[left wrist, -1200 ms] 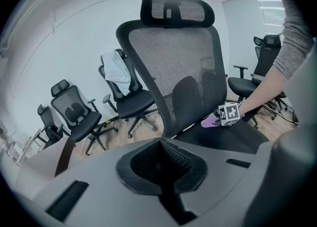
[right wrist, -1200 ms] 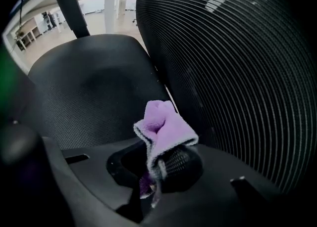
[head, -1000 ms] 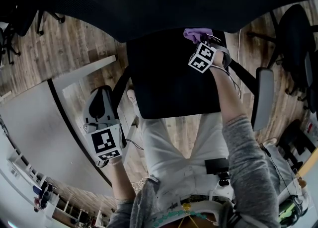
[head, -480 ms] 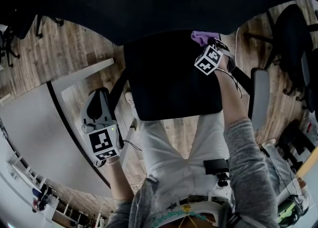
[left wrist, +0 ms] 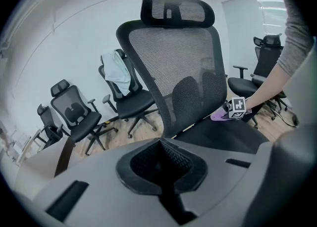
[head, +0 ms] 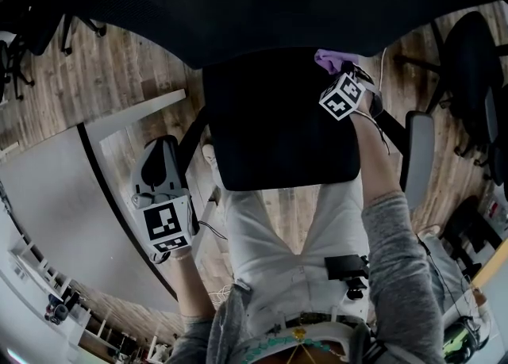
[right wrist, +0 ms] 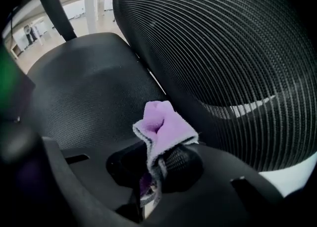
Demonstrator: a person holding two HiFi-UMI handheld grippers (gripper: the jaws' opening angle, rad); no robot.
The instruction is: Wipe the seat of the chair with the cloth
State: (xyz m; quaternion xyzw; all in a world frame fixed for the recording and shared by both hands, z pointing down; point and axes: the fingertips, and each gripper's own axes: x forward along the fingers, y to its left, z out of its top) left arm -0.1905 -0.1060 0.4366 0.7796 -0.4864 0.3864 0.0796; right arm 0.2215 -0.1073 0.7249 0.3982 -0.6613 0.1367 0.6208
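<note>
The black mesh chair seat [head: 274, 120] lies in the middle of the head view, with its backrest [right wrist: 223, 48] rising behind it. My right gripper [head: 341, 69] is at the seat's back right corner, shut on a bunched purple cloth [head: 332, 59]. The right gripper view shows the cloth [right wrist: 161, 127] sticking up from the jaws, right by the gap between the seat [right wrist: 84, 87] and the backrest. My left gripper [head: 159, 160] hangs off to the left of the chair, jaws together and holding nothing. From there the cloth [left wrist: 218, 116] shows far off on the seat [left wrist: 223, 134].
A grey table [head: 55, 212] runs along the left, below my left gripper. The chair's right armrest [head: 418, 156] stands beside my right forearm. Other office chairs [left wrist: 126, 100] [head: 468, 61] stand on the wooden floor around.
My right gripper has slid a little to the right along the seat's back edge with the cloth. The left gripper has hardly moved.
</note>
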